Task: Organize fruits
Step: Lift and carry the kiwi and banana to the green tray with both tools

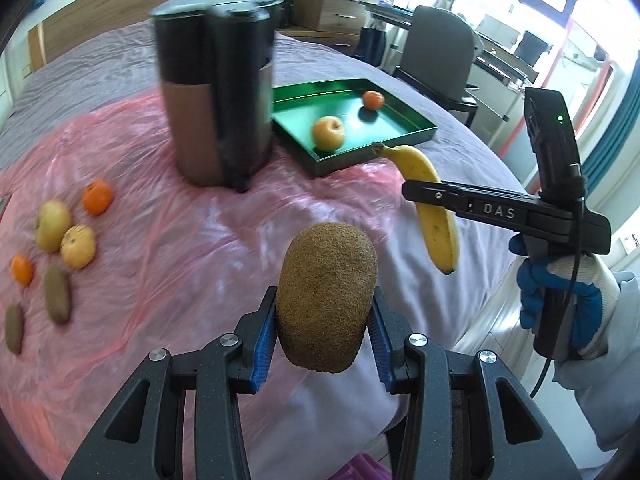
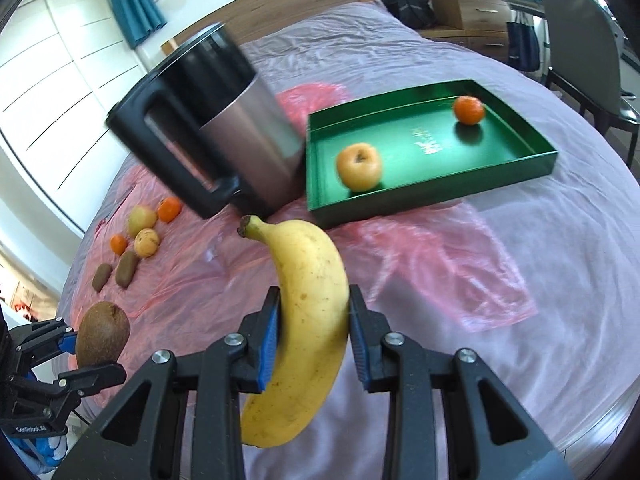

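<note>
My left gripper (image 1: 325, 316) is shut on a brown kiwi (image 1: 326, 296) and holds it above the bed; it also shows at the lower left of the right wrist view (image 2: 86, 354) with the kiwi (image 2: 103, 334). My right gripper (image 2: 314, 336) is shut on a yellow banana (image 2: 308, 308), held in the air; it also shows in the left wrist view (image 1: 416, 192) with the banana (image 1: 430, 200). A green tray (image 2: 508, 168) holds a yellow apple (image 2: 359, 167) and an orange tangerine (image 2: 469, 110). The tray (image 1: 396, 132) lies ahead of both grippers.
A black and steel juicer jug (image 1: 218, 92) stands left of the tray on a pink plastic sheet (image 1: 160, 240). Loose fruits lie at the left: apples (image 1: 52, 226), tangerines (image 1: 97, 197) and kiwis (image 1: 57, 294). A chair (image 1: 438, 52) and drawers (image 1: 328, 6) stand beyond the bed.
</note>
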A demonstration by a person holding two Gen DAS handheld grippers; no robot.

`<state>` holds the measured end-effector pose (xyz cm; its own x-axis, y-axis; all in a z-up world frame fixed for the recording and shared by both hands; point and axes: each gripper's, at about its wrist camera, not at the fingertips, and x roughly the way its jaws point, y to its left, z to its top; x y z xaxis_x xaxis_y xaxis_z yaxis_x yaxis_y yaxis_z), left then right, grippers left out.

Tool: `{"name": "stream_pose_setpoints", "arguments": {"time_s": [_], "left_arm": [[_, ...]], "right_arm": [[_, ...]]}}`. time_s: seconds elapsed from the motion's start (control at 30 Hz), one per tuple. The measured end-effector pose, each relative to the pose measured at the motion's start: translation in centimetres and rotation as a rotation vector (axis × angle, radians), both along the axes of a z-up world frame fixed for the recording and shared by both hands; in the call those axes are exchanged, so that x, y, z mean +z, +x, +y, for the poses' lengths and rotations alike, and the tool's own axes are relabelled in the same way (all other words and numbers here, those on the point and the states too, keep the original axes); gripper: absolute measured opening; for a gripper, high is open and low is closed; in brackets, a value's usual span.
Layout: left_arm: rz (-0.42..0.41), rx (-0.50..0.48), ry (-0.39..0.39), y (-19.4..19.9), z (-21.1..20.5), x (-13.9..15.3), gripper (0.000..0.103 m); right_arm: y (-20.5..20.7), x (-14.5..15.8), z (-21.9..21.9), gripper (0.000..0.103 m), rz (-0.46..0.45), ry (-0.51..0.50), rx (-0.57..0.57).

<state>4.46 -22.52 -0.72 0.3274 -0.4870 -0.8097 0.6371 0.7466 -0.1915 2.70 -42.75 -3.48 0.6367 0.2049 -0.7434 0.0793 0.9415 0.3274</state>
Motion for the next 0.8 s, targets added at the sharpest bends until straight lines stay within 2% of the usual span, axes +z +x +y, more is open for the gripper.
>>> {"name": "stream_pose_setpoints", "arguments": {"time_s": [0.33,0.57,0.8], "left_arm": [[-0.006,-0.082,-0.019,3.4,-9.4,0.9,0.037],[-0.045,-0.066,-0.030,8.2,-14.8,2.0,0.037],[-0.082,0.002,0.000,13.4,-18.3,1.4,0.037]], "right_arm": [[2.0,0.4,-7.5,0.018,-0.027,-0.039,-0.076],[5.6,0.6,-11.3,0.018,-0.044,-0.070,-0.097],[10.8,0.6,-15.0,0.018,-0.054,-0.111,-0.142]]}}
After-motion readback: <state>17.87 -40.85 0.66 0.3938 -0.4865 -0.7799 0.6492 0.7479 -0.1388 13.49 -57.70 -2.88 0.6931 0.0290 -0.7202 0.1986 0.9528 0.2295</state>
